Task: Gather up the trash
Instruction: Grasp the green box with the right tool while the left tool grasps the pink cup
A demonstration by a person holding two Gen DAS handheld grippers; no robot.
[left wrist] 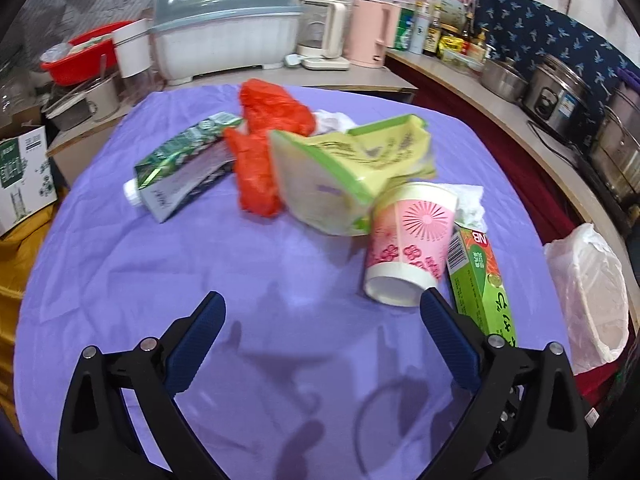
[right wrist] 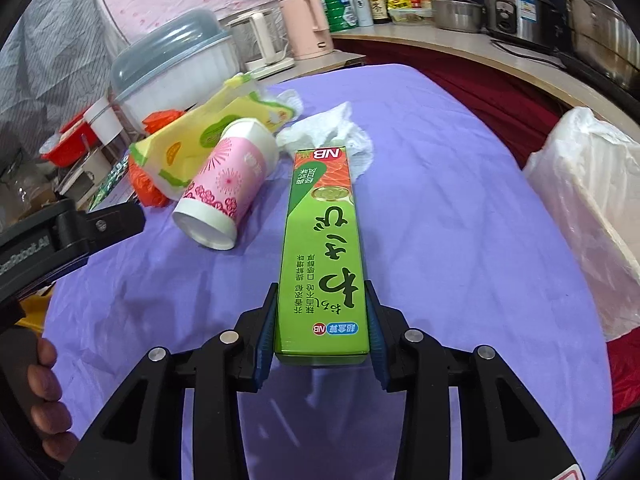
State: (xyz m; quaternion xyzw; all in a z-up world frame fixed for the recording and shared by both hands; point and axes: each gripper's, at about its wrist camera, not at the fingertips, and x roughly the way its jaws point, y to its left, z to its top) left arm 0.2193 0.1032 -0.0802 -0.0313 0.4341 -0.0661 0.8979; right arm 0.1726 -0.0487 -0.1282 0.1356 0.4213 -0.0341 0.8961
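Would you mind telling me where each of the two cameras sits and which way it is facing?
Left wrist: on the left gripper, angled down over the purple tablecloth at the trash pile; its open fingers show.
Right wrist: on the right gripper, looking down along the green box clamped between its pads; a hand shows lower left.
Shared: the pink cup, green box and white bag.

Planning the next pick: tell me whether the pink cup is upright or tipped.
Tipped. The pink cup lies on its side on the purple cloth, its white base facing the camera.

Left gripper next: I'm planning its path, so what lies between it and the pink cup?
Only bare purple tablecloth separates the open left gripper from the pink cup, per the left wrist view.
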